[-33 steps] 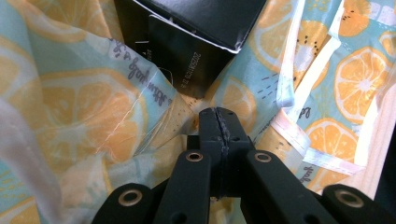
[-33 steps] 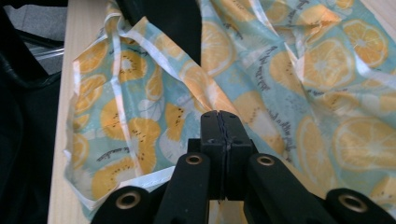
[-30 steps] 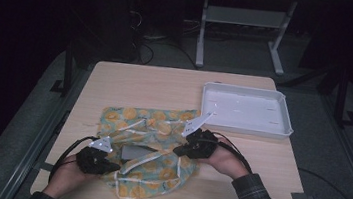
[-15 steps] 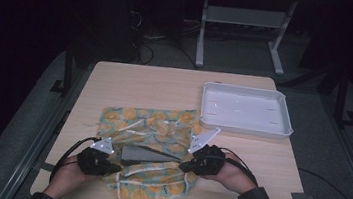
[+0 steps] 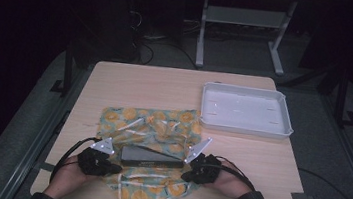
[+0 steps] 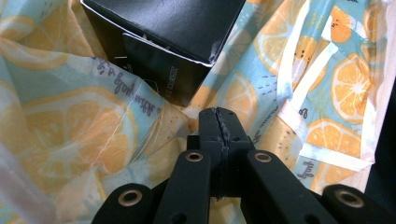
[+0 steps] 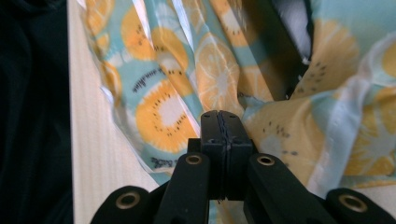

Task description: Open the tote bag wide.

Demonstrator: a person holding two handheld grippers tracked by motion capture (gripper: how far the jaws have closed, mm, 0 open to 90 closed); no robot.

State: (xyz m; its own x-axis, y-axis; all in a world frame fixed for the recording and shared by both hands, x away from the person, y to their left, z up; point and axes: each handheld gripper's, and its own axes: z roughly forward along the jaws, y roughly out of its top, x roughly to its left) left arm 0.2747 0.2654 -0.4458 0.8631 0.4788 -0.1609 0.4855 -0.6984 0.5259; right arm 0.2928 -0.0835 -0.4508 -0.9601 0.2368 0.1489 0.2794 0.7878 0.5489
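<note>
On the light wooden worktop (image 5: 165,88), a sheet of wrapping paper (image 5: 156,127) printed with orange slices on pale blue lay spread near the person's edge. A long black box (image 5: 153,157) rested lengthwise on the middle of this sheet, between the two tools.

The left tool (image 5: 99,160) sat at the left end of the box, held low over the paper. In the left gripper view its jaws stood fully closed, pad against pad, with the tip (image 6: 219,122) resting against the wrapping paper (image 6: 70,121) just below a corner of the black box (image 6: 163,42). Whether a fold of paper was pinched between the pads could not be told.

The right tool (image 5: 195,171) sat at the right end of the box, in the person's right hand (image 5: 228,181). In the right gripper view its jaws were likewise closed together, the tip (image 7: 220,122) set against a raised, creased fold of the wrapping paper (image 7: 163,112), with bare worktop (image 7: 88,140) visible beside the sheet's edge.

A white rectangular tray (image 5: 282,129) stood on the far right part of the worktop, well apart from the box and just beyond the upper right corner of the sheet
</note>
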